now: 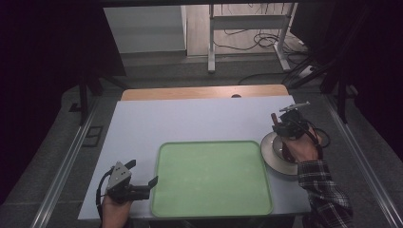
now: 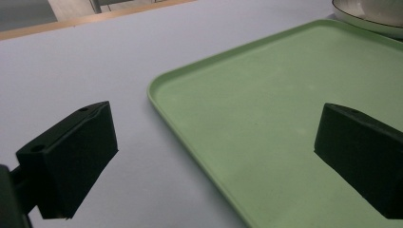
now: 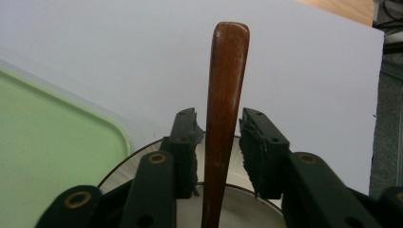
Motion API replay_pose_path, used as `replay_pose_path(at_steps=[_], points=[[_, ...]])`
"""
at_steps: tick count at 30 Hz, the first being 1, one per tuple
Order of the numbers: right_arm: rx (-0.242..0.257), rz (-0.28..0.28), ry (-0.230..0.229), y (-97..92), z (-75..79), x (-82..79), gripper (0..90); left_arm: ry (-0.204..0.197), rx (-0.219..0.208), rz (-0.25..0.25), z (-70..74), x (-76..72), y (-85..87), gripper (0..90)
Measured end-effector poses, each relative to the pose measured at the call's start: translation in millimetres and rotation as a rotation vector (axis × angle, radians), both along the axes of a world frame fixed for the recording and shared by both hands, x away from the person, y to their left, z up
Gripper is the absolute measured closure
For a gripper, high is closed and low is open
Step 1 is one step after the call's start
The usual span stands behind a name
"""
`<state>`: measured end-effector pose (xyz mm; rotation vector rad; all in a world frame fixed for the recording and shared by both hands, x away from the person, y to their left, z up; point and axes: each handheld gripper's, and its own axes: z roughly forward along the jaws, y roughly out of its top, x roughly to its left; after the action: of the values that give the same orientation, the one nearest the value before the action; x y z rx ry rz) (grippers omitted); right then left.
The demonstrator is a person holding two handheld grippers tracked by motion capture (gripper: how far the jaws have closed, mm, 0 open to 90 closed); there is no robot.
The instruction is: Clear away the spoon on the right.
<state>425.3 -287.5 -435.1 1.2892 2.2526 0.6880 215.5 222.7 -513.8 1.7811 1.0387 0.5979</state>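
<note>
At the near left corner of the table, the left gripper [image 1: 142,187] is hovering low over the white tabletop [image 1: 190,118], just beside the left edge of the green tray [image 1: 214,178]. In the left gripper view its jaws are standing wide apart and are holding nothing; the tray rim is passing between them, but the jaws are not touching it. The tray itself is lying flat at the near middle of the table, and its surface is bare. At the right of the tray, a little farther, a white plate [image 1: 270,151] with a dark rim is sitting just beside the tray's right edge, and the right gripper [image 1: 280,124] is working over it. In the right gripper view a brown wooden handle [image 3: 225,95] is standing between the two jaws and is pointing away toward the far side of the table. The jaws are close on both sides of it, but a thin gap seems to be showing on each side, so I cannot tell if the grip is already firm. My judgement is that the step in hand is taking the wooden utensil from the plate. The next move is probably asking for a full closing on the handle, then a straight lift, so the plate is not dragged. Beyond the tabletop, a wooden edge [image 1: 204,91] and the floor with cables are lying at the far side.
</note>
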Motion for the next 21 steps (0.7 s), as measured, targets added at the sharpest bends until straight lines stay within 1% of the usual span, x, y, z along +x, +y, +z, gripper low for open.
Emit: replay_pose_path(at_steps=[2,3,4,5,8,9,11,12,14,21], points=[[-0.003,0.000,0.006,0.7,0.0,0.3,73.8,0.000,0.000,0.002,0.0,0.0,0.1,0.2],[-0.003,0.000,0.006,0.7,0.0,0.3,73.8,0.000,0.000,0.002,0.0,0.0,0.1,0.2],[-0.002,0.000,0.009,1.0,0.4,0.0,76.2,0.000,0.000,0.003,0.0,0.0,0.2,0.2],[0.008,0.000,0.018,1.4,1.1,0.0,77.0,0.000,-0.001,0.004,0.0,0.0,0.3,0.2],[0.010,0.005,0.020,1.7,2.3,-0.2,77.6,0.000,-0.002,0.005,0.0,0.0,0.6,0.2],[0.017,0.010,0.030,2.2,3.9,-0.2,77.7,0.000,-0.002,0.005,0.0,0.0,0.5,0.2],[0.016,0.014,0.033,2.2,4.7,0.0,77.7,0.000,-0.001,0.005,0.0,0.0,0.4,0.2],[0.011,0.018,0.043,2.7,6.6,0.3,77.8,0.000,-0.001,0.005,0.0,0.0,0.4,0.2],[0.010,0.021,0.043,2.7,7.7,0.4,77.9,-0.001,-0.002,0.006,0.0,-0.1,0.5,0.2],[0.020,0.031,0.053,3.0,19.2,0.6,78.0,-0.003,-0.001,0.008,0.2,-0.2,0.6,0.2]])
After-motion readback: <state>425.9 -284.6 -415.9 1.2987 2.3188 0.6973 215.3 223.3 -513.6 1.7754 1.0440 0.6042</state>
